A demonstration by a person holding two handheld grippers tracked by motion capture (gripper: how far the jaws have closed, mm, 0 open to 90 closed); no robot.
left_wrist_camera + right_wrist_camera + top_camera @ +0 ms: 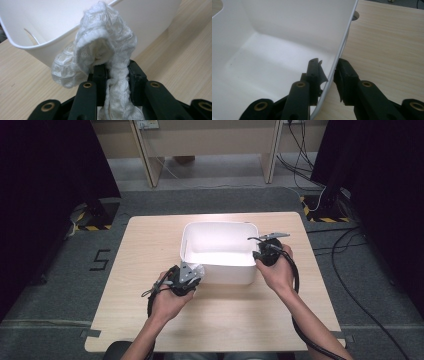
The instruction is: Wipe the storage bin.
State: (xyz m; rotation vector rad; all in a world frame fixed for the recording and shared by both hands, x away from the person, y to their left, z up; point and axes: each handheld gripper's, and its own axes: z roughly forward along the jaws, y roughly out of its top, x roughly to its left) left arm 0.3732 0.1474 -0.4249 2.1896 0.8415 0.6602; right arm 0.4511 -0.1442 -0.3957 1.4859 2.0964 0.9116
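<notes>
A white plastic tub [218, 224] stands in the middle of the wooden table [145, 250]. My left gripper [195, 272] is at the tub's front left corner, shut on a white knitted cloth [199, 269]. In the left gripper view the cloth [105, 40] bulges up from between the jaws of the left gripper [116, 71], right in front of the tub's outer wall [150, 20]. My right gripper [259, 254] straddles the tub's right wall near the front. In the right gripper view one jaw of the right gripper [330, 72] is inside the tub [287, 25], the other outside, both closed on the thin wall.
The table edge [210, 347] runs close to the person's body. Bare tabletop [387, 37] lies to the right of the tub. Cables [350, 285] trail over the grey floor at the right. Black stands [95, 210] and wooden legs [150, 165] are beyond the table.
</notes>
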